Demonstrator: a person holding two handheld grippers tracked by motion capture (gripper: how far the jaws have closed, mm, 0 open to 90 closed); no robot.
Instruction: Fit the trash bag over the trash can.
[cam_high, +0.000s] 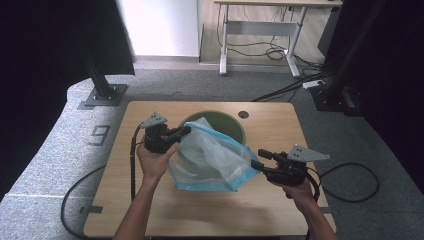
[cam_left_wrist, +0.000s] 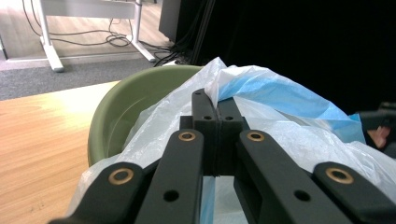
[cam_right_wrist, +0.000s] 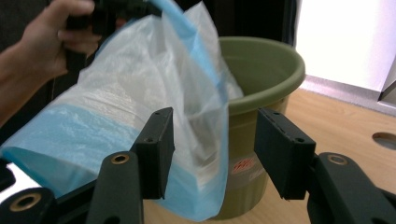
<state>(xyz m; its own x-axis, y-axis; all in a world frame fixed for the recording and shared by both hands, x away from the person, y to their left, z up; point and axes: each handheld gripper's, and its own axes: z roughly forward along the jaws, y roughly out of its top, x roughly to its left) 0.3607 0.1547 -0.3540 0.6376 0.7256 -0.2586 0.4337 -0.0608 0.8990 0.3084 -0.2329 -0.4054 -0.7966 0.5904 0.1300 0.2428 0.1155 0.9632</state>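
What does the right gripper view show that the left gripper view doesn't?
Right gripper view alone: the right claw open around the hanging edge of the translucent white-and-blue plastic bag, a red label on the wall of the round olive-green plastic bucket, and the person's left hand.

Left gripper view alone: the left claw shut on the bag's blue rim, plus a white desk frame and floor cables.

Both: bag, bucket, wooden table.

A lab-style recording bay

You worked at a wooden table (cam_high: 280, 130) on grey carpet (cam_high: 60, 150), hemmed by black curtains (cam_high: 50, 45) on metal stands (cam_high: 102, 92), with cables (cam_high: 280, 90) trailing past a height-adjustable desk (cam_high: 260, 30).
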